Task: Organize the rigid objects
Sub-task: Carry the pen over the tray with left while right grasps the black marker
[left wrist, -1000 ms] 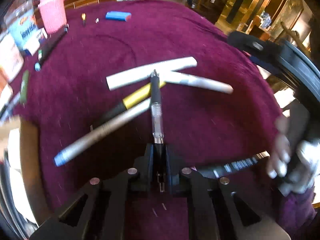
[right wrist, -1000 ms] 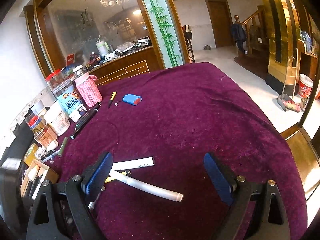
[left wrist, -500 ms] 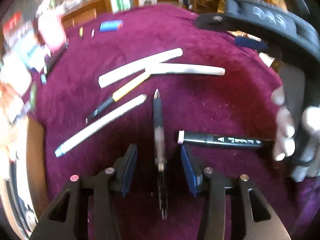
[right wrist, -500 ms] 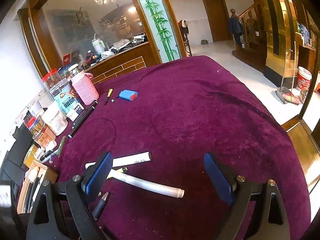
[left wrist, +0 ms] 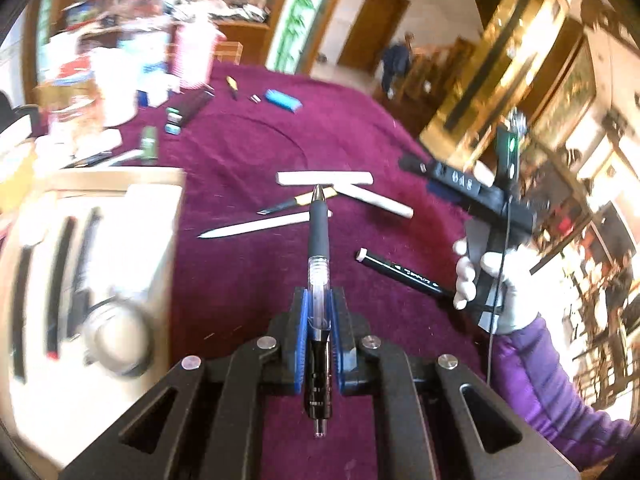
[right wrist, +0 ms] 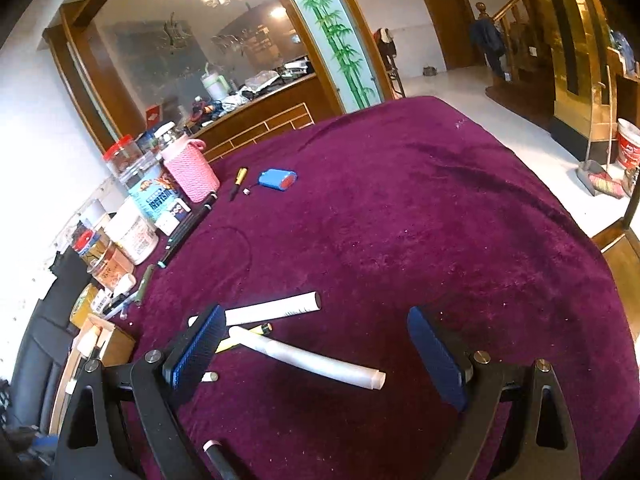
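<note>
Pen (left wrist: 319,236) sat clamped in my left gripper (left wrist: 319,312) above the surface (left wrist: 248,280); my right gripper (right wrist: 316,354) stood wide apart.

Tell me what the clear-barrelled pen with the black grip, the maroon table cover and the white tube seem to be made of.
Clear-barrelled pen, clamped in the left gripper: likely transparent plastic, since the inside shows through; the matte black grip looks rubbery. Maroon table cover: a velvet-like fabric, judging by its nap, shading and lint. White tube: smooth, hollow-ended; plastic or rolled paper, I cannot tell which.
</note>
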Demonstrator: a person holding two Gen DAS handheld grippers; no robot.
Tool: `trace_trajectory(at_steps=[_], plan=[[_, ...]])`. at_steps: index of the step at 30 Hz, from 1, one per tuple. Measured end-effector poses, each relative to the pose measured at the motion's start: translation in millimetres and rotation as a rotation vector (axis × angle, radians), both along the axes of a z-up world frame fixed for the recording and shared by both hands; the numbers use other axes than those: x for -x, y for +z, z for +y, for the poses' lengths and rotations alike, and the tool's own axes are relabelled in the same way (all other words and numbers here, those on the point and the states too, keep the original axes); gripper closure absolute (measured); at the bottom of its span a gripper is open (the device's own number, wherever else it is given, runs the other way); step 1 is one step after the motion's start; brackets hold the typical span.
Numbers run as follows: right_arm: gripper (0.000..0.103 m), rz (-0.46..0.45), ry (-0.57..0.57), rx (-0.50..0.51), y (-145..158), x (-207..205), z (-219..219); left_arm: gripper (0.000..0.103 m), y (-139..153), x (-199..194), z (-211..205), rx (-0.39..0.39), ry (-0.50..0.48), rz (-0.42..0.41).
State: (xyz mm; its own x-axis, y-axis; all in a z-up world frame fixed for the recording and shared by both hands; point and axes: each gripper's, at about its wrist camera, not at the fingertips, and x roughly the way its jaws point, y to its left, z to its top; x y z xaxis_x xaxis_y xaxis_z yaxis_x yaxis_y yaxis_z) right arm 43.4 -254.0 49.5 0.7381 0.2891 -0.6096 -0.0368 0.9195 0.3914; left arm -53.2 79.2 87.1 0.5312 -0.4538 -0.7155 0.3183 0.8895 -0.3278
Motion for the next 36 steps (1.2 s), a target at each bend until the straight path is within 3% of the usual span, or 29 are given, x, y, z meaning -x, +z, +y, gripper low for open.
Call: trace_trajectory(at_steps=[3, 5, 7, 10, 12, 13, 14, 15, 16, 17, 19, 24, 29, 32, 36], plan=[[0.015, 0.015, 0.078, -0.081, 6.4, 12.9, 7.7, 0.093, 8.3, 18.0, 36.9, 0.038, 0.048, -0.03], [0.015, 0.054, 0.17, -0.083, 9.1, 26.7, 26.5, 0.093, 10.0, 28.7, 60.0, 0.054, 0.074, -0.038], [0.015, 0.107, 0.253, 0.032, 6.7, 43.0, 54.2, 0.093, 7.5, 35.8, 83.5, 0.069, 0.105, -0.04], [0.017, 0.133, 0.32, 0.325, -1.4, 63.9, 92.7, 0.093, -7.1, 41.7, 109.7, 0.107, 0.139, -0.019], [0.023, 0.162, 0.342, 0.404, -11.5, 67.0, 102.4, 0.093, -16.0, 45.2, 119.2, 0.132, 0.155, -0.004], [0.032, 0.182, 0.347, 0.431, -18.3, 65.5, 105.6, 0.093, -19.4, 47.6, 123.7, 0.144, 0.165, 0.001], [0.052, 0.198, 0.343, 0.453, -24.0, 64.2, 104.4, 0.093, -21.4, 49.8, 126.5, 0.153, 0.174, 0.004], [0.052, 0.216, 0.343, 0.466, -30.3, 61.7, 104.9, 0.093, -22.6, 51.7, 128.9, 0.159, 0.181, 0.005], [0.069, 0.2, 0.344, 0.435, -30.3, 61.5, 102.4, 0.093, -22.3, 53.9, 131.3, 0.16, 0.187, 0.001], [0.078, 0.2, 0.338, 0.431, -30.7, 60.9, 99.5, 0.093, -21.7, 55.5, 132.2, 0.158, 0.191, -0.003], [0.088, 0.205, 0.329, 0.422, -31.5, 63.3, 97.0, 0.093, -19.6, 59.3, 135.4, 0.156, 0.198, -0.012], [0.088, 0.201, 0.289, 0.275, -26.3, 74.3, 82.0, 0.093, -17.8, 57.5, 142.1, 0.153, 0.216, -0.025], [0.088, 0.179, 0.293, 0.032, -16.8, 86.9, 74.5, 0.093, -25.5, 49.9, 144.4, 0.132, 0.234, -0.006], [0.087, 0.169, 0.339, -0.081, -9.2, 90.3, 88.1, 0.093, -30.6, 45.4, 147.6, 0.115, 0.254, 0.015], [0.087, 0.16, 0.415, -0.155, 3.8, 90.6, 121.9, 0.093, -35.2, 32.8, 158.2, 0.078, 0.293, 0.039]])
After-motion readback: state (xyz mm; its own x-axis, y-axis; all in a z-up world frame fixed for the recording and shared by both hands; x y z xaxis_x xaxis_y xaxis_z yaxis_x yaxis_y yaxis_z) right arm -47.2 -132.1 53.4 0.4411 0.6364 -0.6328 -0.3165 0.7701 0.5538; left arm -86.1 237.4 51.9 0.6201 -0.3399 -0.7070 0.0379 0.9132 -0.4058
